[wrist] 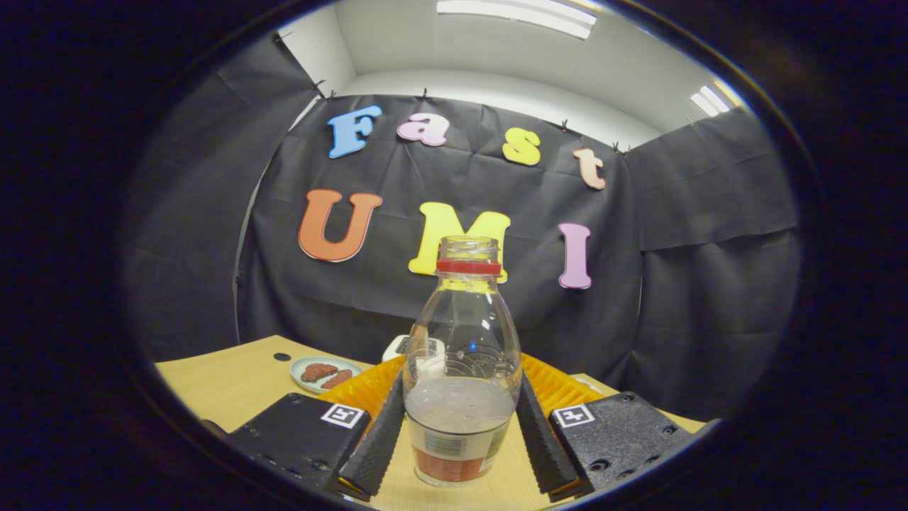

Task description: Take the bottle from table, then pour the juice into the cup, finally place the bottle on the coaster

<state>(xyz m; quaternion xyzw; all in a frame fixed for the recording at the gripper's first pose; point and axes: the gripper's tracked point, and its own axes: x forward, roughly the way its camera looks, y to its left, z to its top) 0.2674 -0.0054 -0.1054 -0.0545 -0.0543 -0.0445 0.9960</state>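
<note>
Gripper (460, 454) fingers stand on either side of the bottle (461, 369), their ribbed pads (376, 447) pressed against its lower body, so it is closed on the bottle at about the level of the label. The bottle stands upright between the fingers; whether its base rests on the wooden table (234, 383) or is already just lifted I cannot tell. By my reading, the first step, taking the bottle from the table, is in hand or just finished.

The bottle is clear plastic with a red ring at the neck and an open mouth with no cap on it. Pale, cloudy juice fills roughly its lower third, down to a label with a red band near the base.

Just beyond the bottle lies an orange ribbed tray (553, 387), and through the clear plastic something like a glass cup (428, 362) shows, though distortion makes that uncertain. Further back to one side, a small plate (323, 374) holds two reddish-brown pieces.

Next, the move calls for a steady lift and carry toward the cup, keeping the open mouth upright until it is over the rim.
</note>
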